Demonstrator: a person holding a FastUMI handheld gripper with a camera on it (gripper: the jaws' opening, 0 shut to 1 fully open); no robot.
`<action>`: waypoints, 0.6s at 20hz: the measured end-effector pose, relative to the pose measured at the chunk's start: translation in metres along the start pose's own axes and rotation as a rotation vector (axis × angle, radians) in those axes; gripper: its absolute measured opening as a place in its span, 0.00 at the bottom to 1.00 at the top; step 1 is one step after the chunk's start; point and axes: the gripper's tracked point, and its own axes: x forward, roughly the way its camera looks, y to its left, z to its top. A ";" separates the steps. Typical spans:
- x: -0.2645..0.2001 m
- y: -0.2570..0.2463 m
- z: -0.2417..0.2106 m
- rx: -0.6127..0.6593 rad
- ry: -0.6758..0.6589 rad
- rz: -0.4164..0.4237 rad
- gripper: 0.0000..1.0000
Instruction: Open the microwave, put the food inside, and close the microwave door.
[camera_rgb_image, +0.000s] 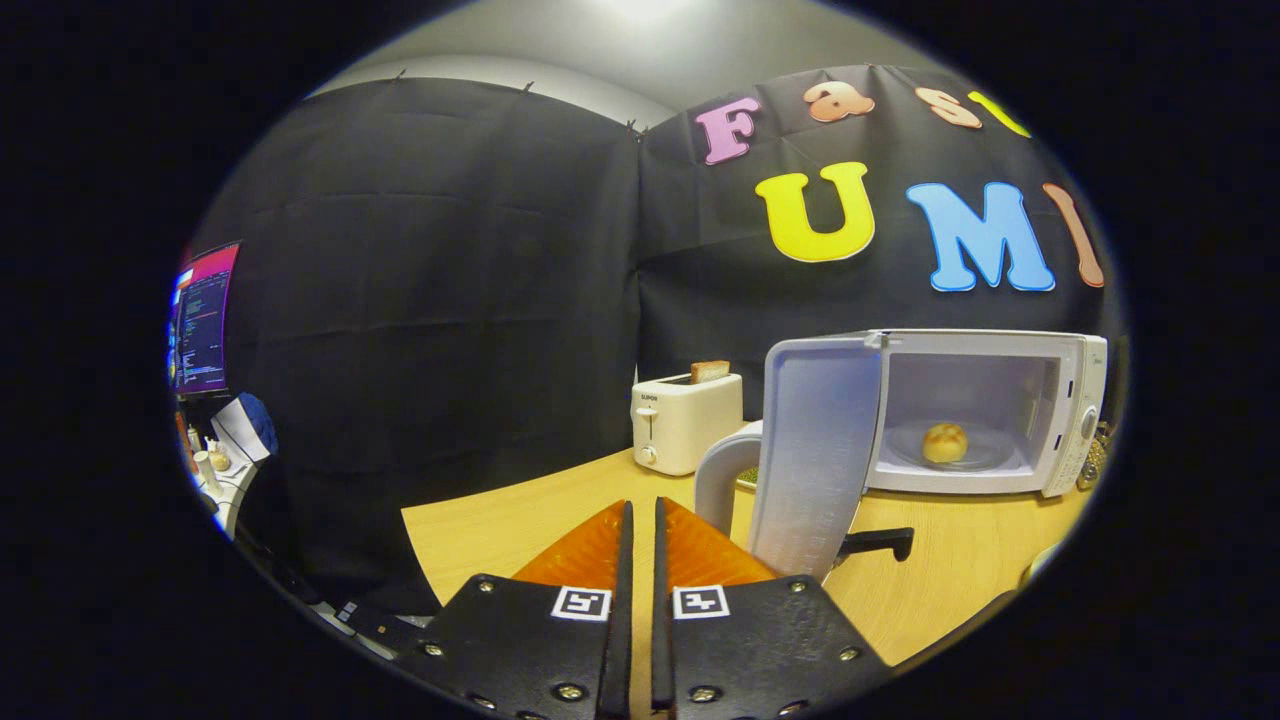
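1. The microwave (985, 410) stands on the wooden table (960, 580), its door (815, 450) swung wide open.
2. A bun (945, 442) sits on the glass plate (985, 455) inside the microwave.
3. A toaster (685, 420) beside it holds a slice of bread (709, 371) in its slot.
4. The gripper (640, 520) is nearly closed and holds nothing, short of the door.

The gripper (640, 510) is level, pointing forward. Its two fingers (590, 550) lie side by side, nearly closed, with just a thin slit between them. Nothing is held in that slit. The tips are free, touching nothing, and both finger bases carry square markers.
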 end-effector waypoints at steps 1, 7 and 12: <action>-0.005 -0.002 0.001 -0.009 0.001 -0.019 0.04; -0.027 -0.031 -0.002 -0.037 0.025 -0.127 0.01; -0.047 -0.066 -0.009 0.000 0.058 -0.189 0.01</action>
